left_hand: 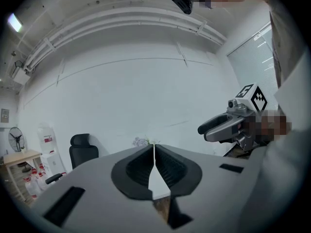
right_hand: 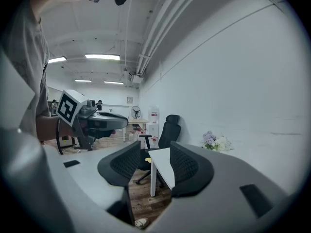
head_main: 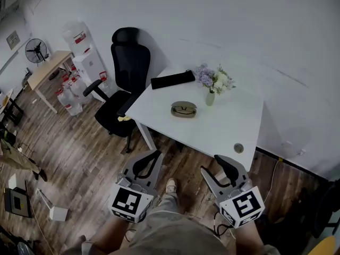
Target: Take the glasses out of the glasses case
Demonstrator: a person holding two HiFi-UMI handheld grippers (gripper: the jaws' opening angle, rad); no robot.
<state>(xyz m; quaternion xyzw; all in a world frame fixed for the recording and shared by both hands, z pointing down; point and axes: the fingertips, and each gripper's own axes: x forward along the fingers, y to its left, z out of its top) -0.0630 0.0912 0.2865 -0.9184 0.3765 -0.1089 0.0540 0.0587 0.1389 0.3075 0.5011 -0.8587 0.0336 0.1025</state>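
The glasses case (head_main: 183, 109) is an olive oval that lies near the middle of the white table (head_main: 228, 126), with dark glasses showing in it. Both grippers hang in front of the table's near edge, well short of the case. My left gripper (head_main: 155, 154) (left_hand: 154, 147) has its fingertips touching and nothing between them. To its right, my right gripper (head_main: 217, 166) (right_hand: 155, 149) stands open on empty air, the table's corner showing through the gap. The case does not show in either gripper view.
A long black bar-shaped object (head_main: 172, 79) and a vase of flowers (head_main: 212, 83) stand at the table's far side. A round grommet (head_main: 238, 148) sits near the front edge. A black office chair (head_main: 125, 84) stands left of the table, with water bottles (head_main: 69, 97) beyond it.
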